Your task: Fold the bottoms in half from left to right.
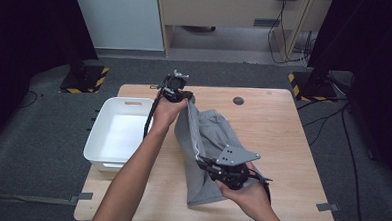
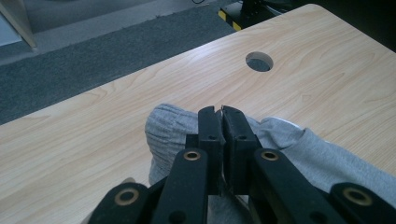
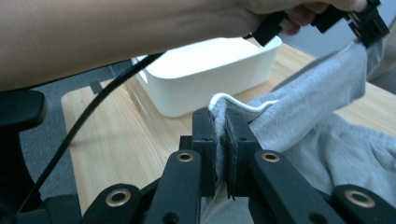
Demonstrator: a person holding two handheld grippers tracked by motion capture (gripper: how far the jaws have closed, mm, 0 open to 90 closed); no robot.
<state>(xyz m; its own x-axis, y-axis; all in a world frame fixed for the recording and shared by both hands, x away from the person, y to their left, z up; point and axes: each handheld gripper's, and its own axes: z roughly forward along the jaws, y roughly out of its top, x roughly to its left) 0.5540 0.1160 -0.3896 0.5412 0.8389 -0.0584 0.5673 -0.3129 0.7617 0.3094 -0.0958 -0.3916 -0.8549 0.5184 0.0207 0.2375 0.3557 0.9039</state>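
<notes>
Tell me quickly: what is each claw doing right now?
Left claw: shut on the grey shorts.
Right claw: shut on the shorts' edge beside the white drawstring.

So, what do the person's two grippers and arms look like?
Both grippers are black. The left gripper has a black cable trailing along the forearm and small silver parts on top. The right gripper carries a grey three-cornered plate with small dark holes. In the gripper views the jaws are flat black blocks on black links with brass-coloured rivets. Both forearms are bare, no sleeves.
</notes>
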